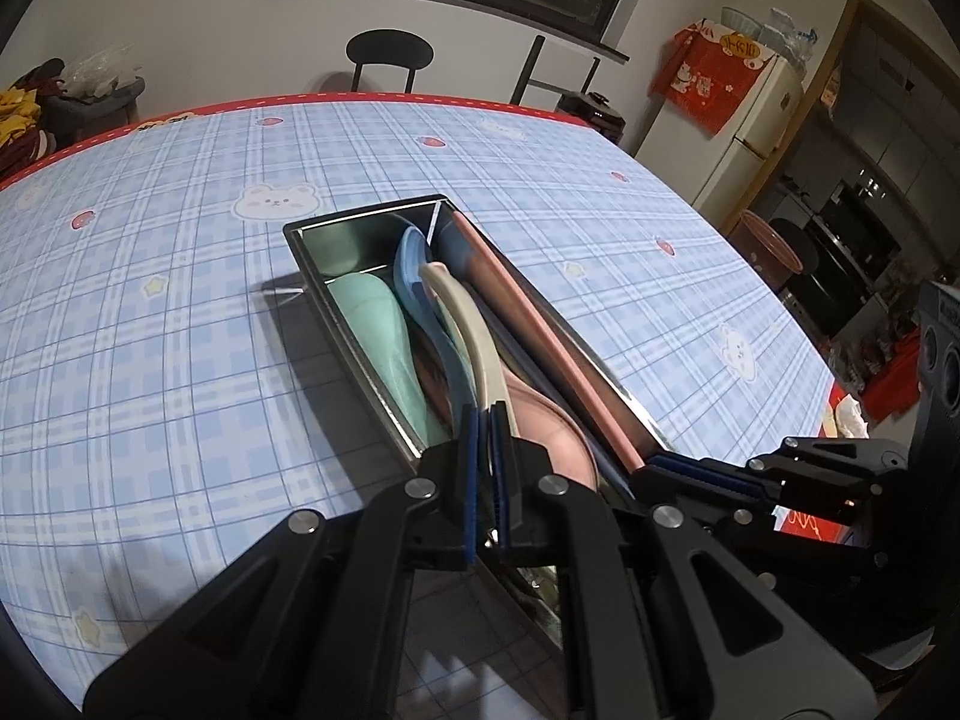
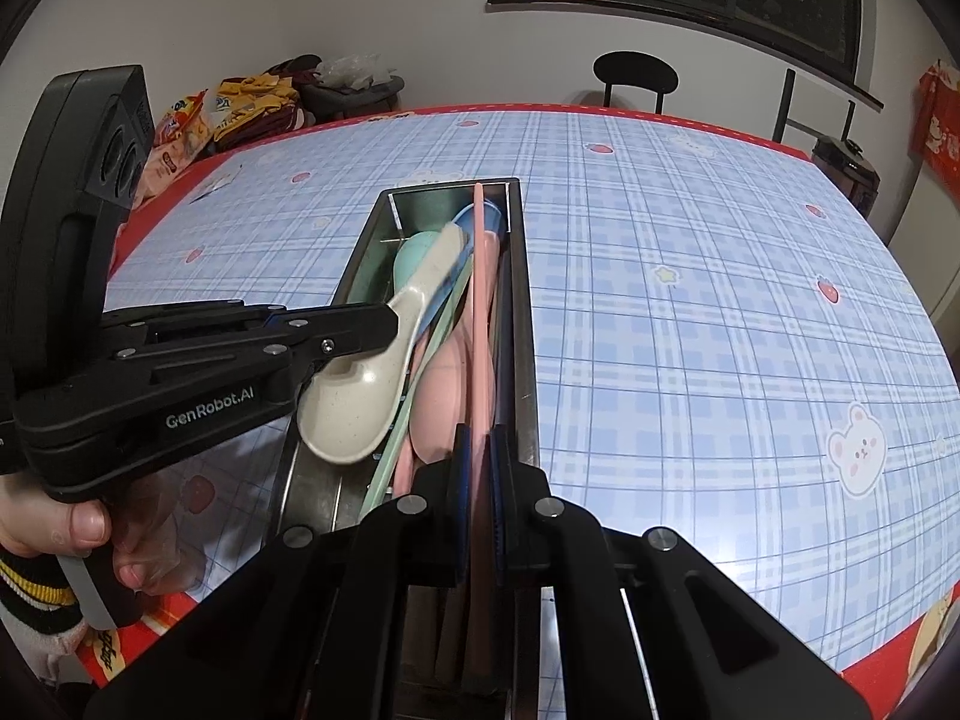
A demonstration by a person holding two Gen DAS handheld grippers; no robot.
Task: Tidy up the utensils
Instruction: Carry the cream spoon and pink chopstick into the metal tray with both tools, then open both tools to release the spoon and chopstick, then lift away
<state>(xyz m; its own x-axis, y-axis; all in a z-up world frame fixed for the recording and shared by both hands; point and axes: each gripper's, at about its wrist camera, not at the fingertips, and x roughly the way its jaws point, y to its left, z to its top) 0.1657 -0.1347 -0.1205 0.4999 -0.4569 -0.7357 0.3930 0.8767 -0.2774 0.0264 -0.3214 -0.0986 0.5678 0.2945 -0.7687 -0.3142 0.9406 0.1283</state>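
A long metal tray (image 1: pixel 360 219) lies on the plaid tablecloth with a green spoon (image 1: pixel 372 330), a blue spoon (image 1: pixel 414 258) and a pink spoon (image 1: pixel 552 438) inside. My left gripper (image 1: pixel 485 414) is shut on a cream spoon (image 1: pixel 465 324), held tilted over the tray's near half. From the right wrist view, the cream spoon (image 2: pixel 360 396) has its bowl toward me, with the left gripper (image 2: pixel 390 321) clamped near its neck. My right gripper (image 2: pixel 478 438) is shut on a pink chopstick (image 2: pixel 478 300) that runs the length of the tray (image 2: pixel 528 300). The chopstick (image 1: pixel 522 312) lies along the tray's right side.
The tablecloth (image 2: pixel 690 330) spreads wide to the right of the tray. Snack bags (image 2: pixel 180 132) sit past the table's far-left corner. A black chair (image 1: pixel 390 54) stands behind the far edge, a fridge (image 1: pixel 756 120) to the right. A hand (image 2: pixel 72 528) grips the left tool's handle.
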